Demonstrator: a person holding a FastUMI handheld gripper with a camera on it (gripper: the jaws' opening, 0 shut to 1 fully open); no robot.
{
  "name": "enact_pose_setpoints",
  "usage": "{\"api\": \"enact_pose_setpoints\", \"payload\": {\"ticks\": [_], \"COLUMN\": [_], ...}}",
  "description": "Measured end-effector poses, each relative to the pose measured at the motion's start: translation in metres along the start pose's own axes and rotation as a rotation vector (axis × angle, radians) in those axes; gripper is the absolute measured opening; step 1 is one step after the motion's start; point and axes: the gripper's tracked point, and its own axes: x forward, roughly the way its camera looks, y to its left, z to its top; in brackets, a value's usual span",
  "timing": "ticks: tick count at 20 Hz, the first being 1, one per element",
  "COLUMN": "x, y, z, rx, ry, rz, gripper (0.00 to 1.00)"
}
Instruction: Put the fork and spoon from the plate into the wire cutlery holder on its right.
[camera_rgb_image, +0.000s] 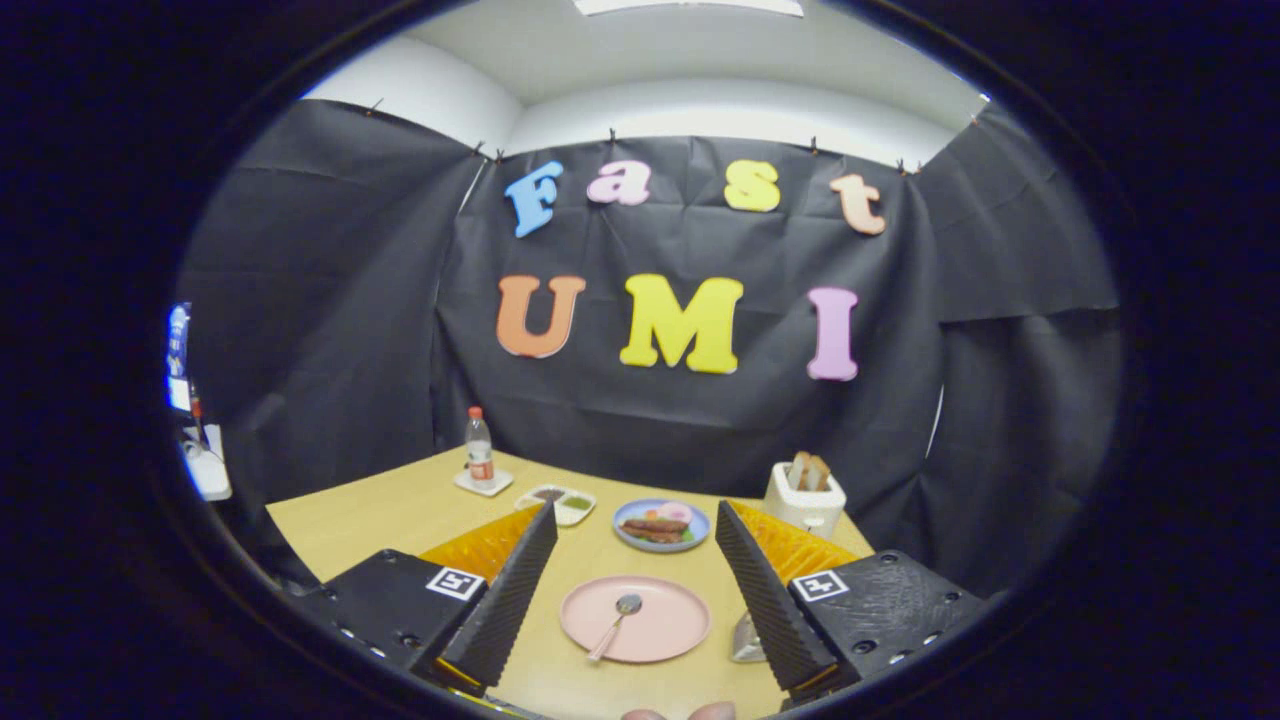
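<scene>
A pink plate (660, 630) lies on the wooden table between my two fingers. On it rests a spoon (615, 625) with a pinkish handle, bowl pointing away from me. I can make out no fork on the plate. Just right of the plate, a small piece of the wire cutlery holder (745, 640) peeks out from behind my right finger; most of it is hidden. My gripper (633, 523) hangs above the table, open wide, with nothing between its fingers.
Beyond the pink plate sits a blue plate of food (660, 525). A small divided dish (556, 503) and a bottle on a coaster (479, 452) stand at the far left. A white toaster with bread (806, 495) is at the far right. A person's fingertips (680, 712) show below.
</scene>
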Motion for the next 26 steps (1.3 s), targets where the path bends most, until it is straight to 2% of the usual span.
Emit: {"api": "enact_pose_setpoints", "payload": {"ticks": [5,13,14,19,24,26], "x": [0.047,0.113,0.117,0.136,0.138,0.140], "y": [0.020,0.007,0.003,0.000,-0.005,-0.005], "z": [-0.068,-0.190,-0.199,-0.225,-0.247,-0.250], "rx": [0.073,0.082,0.091,0.121,0.121,0.116], "ry": [0.209,0.551,0.579,0.653,0.715,0.721], "rz": [-0.046,-0.107,-0.125,-0.146,-0.158,-0.157], "gripper": [0.96,0.91,0.82,0.65,0.62,0.44]}}
